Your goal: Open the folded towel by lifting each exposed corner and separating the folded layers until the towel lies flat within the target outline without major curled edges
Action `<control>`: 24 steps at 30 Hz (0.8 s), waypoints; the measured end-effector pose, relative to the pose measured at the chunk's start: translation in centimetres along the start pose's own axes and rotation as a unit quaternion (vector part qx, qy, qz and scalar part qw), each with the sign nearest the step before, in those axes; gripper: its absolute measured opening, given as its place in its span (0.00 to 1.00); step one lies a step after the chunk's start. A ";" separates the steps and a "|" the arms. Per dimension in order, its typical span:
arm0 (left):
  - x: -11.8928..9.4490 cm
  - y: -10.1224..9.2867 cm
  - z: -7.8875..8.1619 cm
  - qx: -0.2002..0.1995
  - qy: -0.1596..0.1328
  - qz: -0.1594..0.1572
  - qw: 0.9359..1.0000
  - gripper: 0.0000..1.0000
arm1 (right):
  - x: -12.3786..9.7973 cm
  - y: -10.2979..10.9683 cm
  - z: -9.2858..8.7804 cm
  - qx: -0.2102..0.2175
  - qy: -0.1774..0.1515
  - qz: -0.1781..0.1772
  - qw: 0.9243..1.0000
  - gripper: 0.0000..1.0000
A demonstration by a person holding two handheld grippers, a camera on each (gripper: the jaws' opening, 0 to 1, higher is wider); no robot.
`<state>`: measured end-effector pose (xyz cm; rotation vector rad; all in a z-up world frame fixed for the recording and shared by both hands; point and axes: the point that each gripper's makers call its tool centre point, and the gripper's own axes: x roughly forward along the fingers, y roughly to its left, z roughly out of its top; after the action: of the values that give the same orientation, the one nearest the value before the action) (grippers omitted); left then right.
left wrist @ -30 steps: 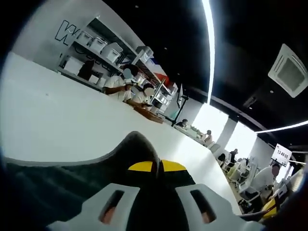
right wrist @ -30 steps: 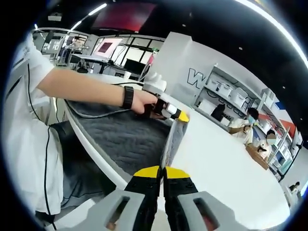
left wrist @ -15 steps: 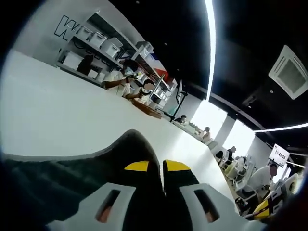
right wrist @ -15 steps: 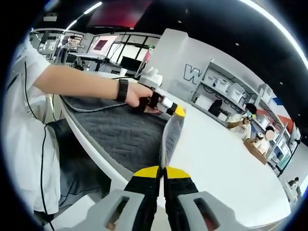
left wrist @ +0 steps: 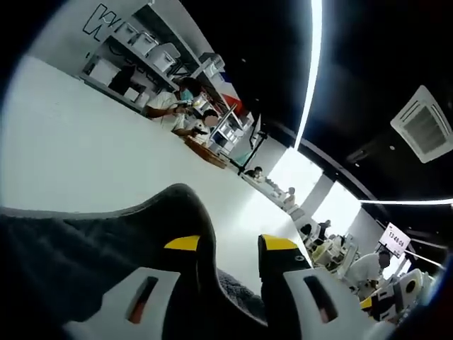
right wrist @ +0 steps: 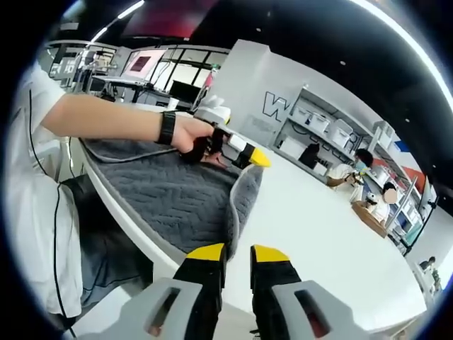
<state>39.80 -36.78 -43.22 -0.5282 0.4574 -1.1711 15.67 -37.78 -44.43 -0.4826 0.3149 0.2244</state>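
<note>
Both tools' jaws have parted — right tool (right wrist: 237, 255) releasing the towel (right wrist: 180, 205).

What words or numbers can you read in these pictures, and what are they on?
"W": big outlined letter on the white wall beside the shelves; the rest of the word is hidden.
White hanging sign in the left gripper view: it has dark digits, too small to read.
Pink screen far back in the right gripper view: too blurred to read.
</note>
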 end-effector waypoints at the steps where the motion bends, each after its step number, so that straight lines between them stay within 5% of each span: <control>1: 0.0 -0.1 0.0 0.001 0.000 -0.002 1.000 0.33 | 0.0 0.0 0.1 0.003 -0.003 0.001 1.000 0.08; 24: -0.6 -2.4 -1.4 -0.007 0.038 -0.031 0.999 0.54 | 2.3 0.5 1.1 0.025 -0.022 0.012 0.999 0.00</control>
<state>37.04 -37.16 -42.90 -0.5130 0.5182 -1.2516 17.89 -36.52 -44.50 -0.4245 0.2828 0.2504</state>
